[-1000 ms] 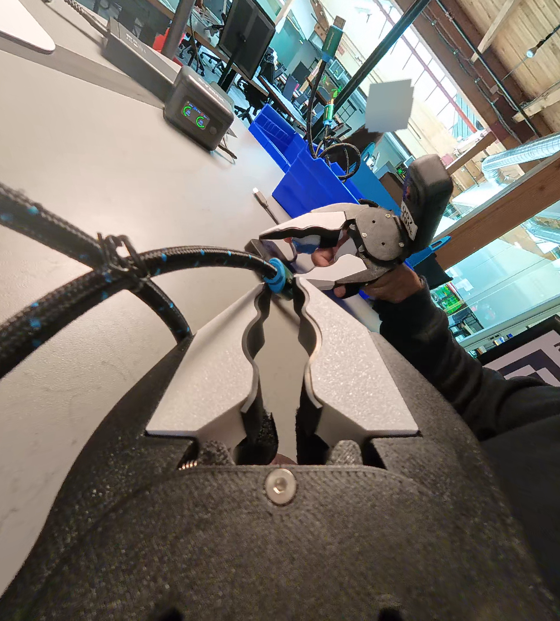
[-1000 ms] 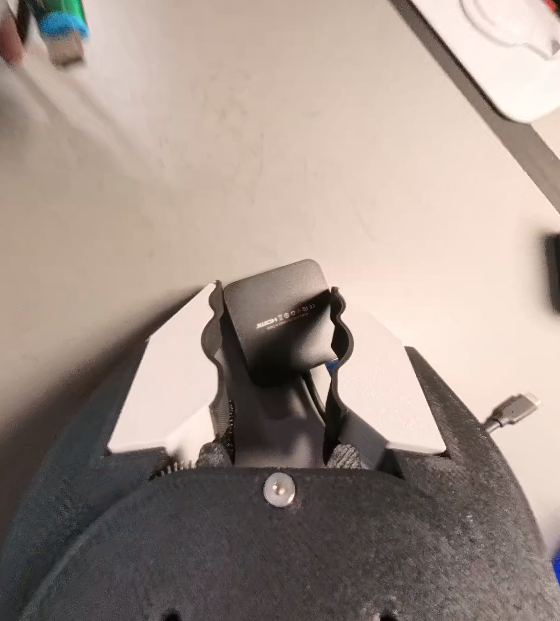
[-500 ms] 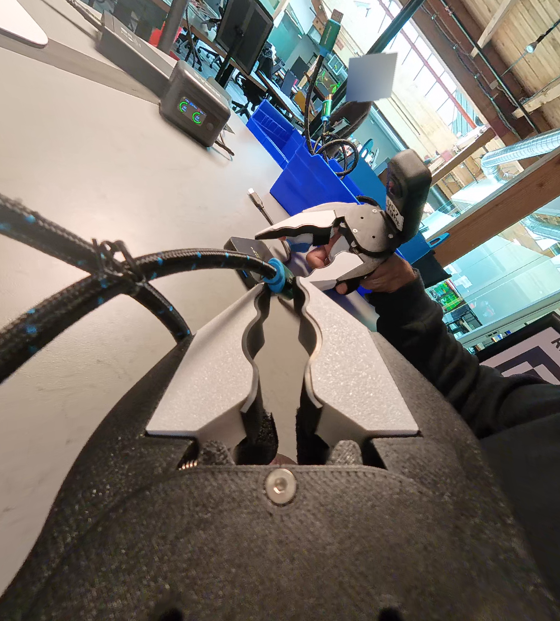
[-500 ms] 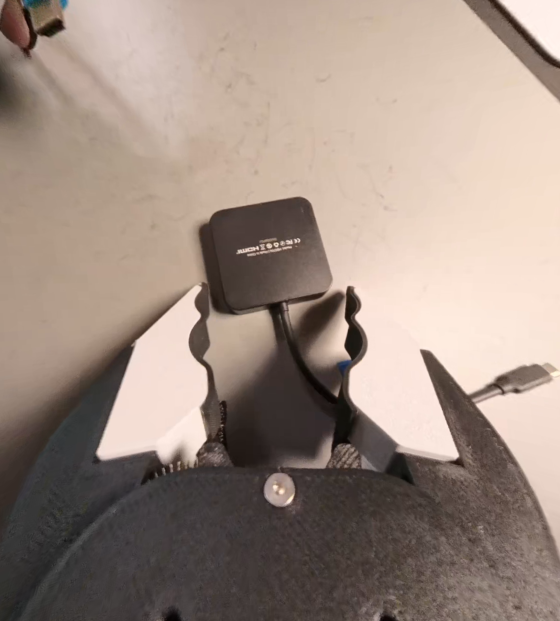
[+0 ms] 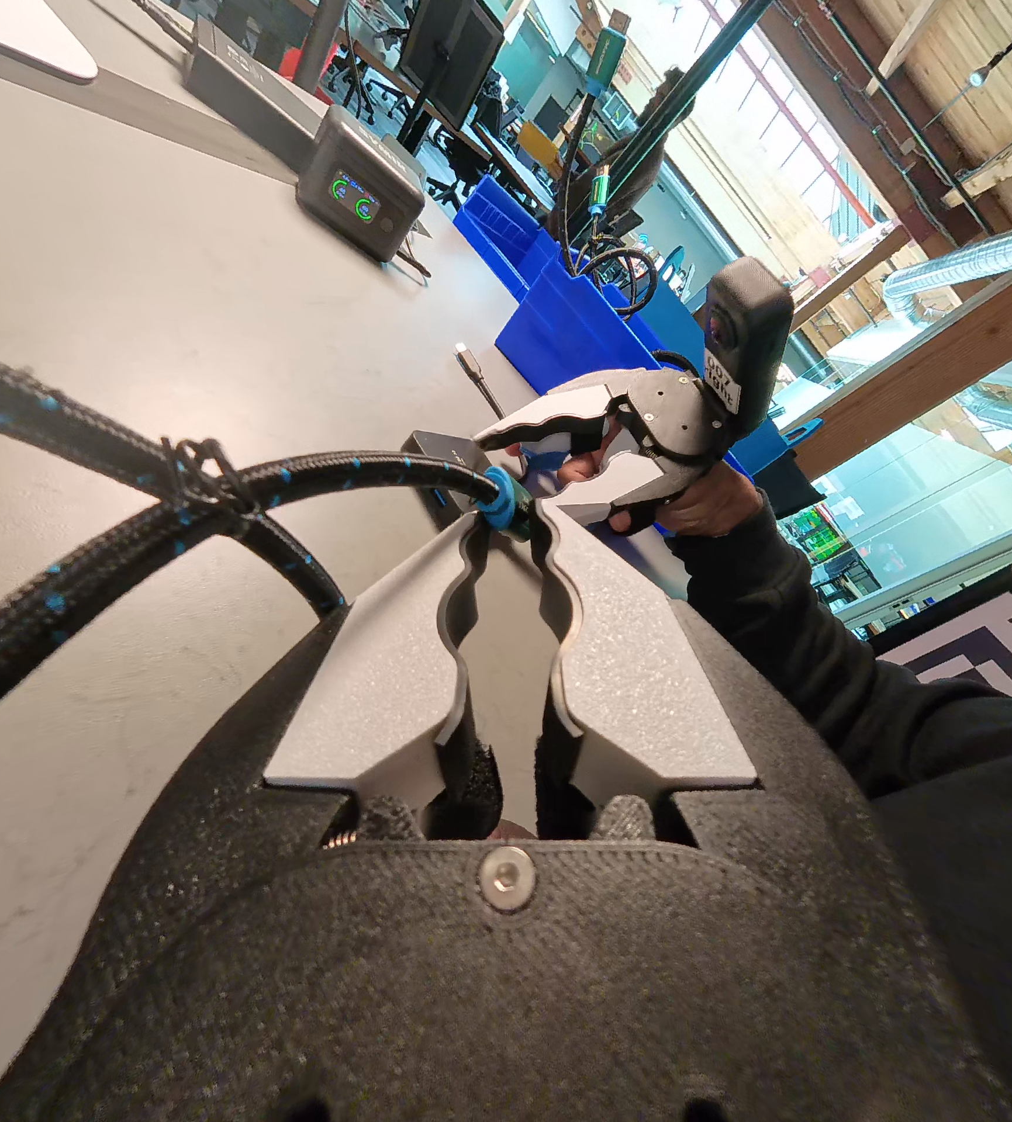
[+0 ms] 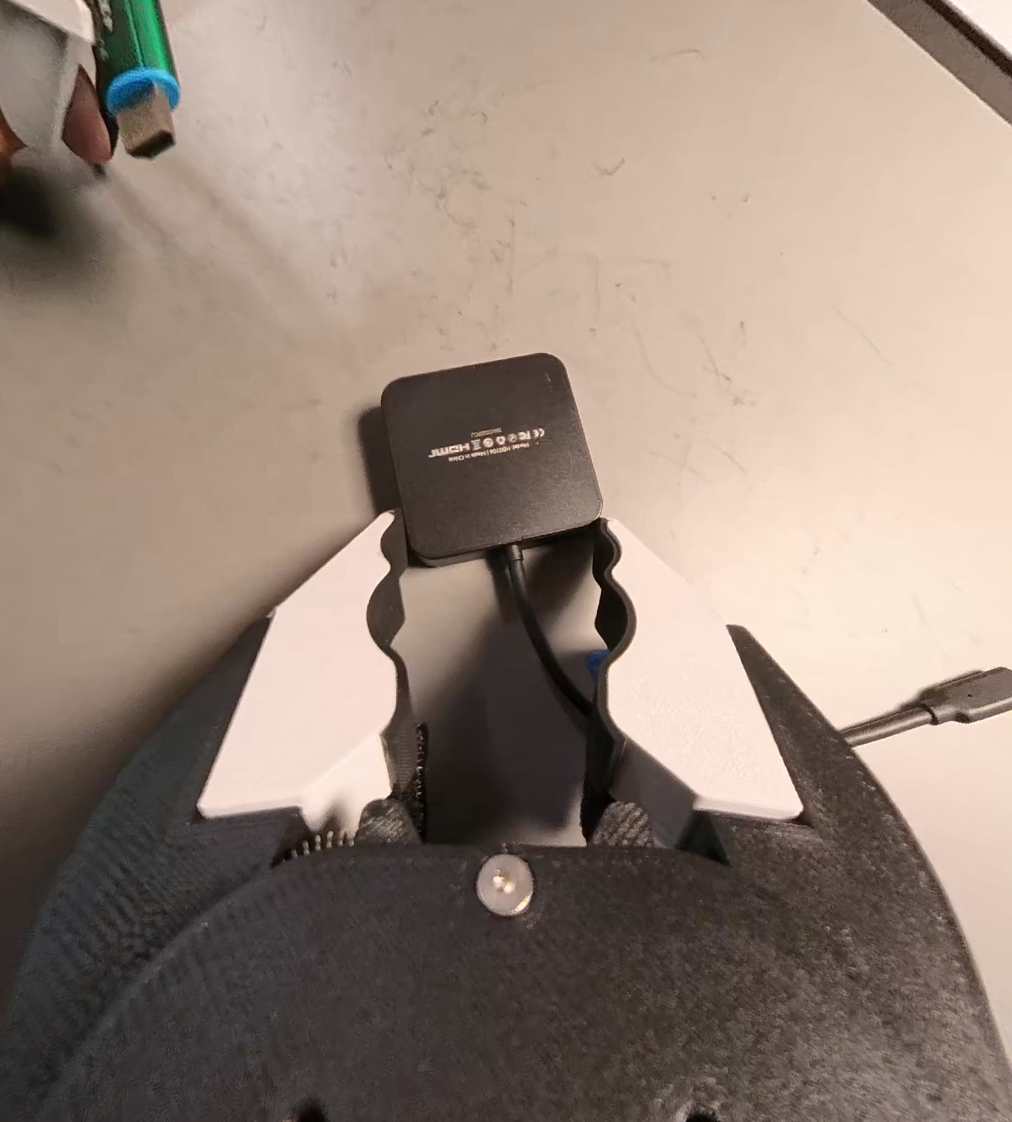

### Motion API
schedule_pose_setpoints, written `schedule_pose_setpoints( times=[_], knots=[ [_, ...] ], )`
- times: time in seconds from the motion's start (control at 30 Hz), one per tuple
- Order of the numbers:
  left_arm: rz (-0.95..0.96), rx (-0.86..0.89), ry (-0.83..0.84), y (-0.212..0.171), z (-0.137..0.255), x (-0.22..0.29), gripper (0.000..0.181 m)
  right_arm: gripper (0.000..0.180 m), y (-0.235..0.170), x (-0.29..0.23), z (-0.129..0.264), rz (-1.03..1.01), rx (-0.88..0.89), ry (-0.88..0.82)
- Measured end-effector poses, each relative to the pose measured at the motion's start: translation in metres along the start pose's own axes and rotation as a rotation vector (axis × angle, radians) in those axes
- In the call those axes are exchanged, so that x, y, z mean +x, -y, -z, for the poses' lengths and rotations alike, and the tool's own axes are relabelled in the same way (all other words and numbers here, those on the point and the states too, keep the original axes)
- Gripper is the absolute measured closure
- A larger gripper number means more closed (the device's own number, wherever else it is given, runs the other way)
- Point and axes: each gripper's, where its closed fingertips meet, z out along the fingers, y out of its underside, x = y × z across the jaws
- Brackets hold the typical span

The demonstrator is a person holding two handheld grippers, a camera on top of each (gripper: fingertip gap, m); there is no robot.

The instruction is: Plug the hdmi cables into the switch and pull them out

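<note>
on the grey worktable (image 5: 145, 291), the left gripper (image 5: 506, 516) is clenched on the green hdmi plug (image 6: 136, 57) of a black braided cable (image 5: 126, 528) flecked with blue, its blue collar and bare metal tip poking out past the fingertips. in the right wrist view that tip hangs at the far left, well apart from the switch (image 6: 491, 449), a small black square box lying flat on the table with a thin pigtail cable (image 6: 543, 631) running back between the fingers to a usb-c plug (image 6: 977, 698) at the right. the right gripper (image 6: 497, 534) stands released, its tips just bracketing the near corners of the switch, though whether they touch it cannot be told. blue bins (image 5: 558, 316) and a small power station (image 5: 357, 188) sit beyond. the step looks like pinning the switch before insertion: the right claw should close squarely on the box's sides clear of the pigtail, while the left levels the plug with a port and pushes straight, minding the stiff cable's sideways pull.
</note>
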Motion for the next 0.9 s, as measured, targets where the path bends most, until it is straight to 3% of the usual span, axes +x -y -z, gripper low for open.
schedule_pose_setpoints(
  times=[0.33,0.9],
  knots=[
    [0.045,0.025,0.005,0.004,0.003,-0.005,0.167,0.117,0.036,-0.005,0.008,-0.377,0.189,0.13],
    [0.053,0.029,0.008,0.005,0.004,-0.007,0.167,0.117,0.026,-0.025,-0.005,-0.236,0.099,0.15]
  ],
)
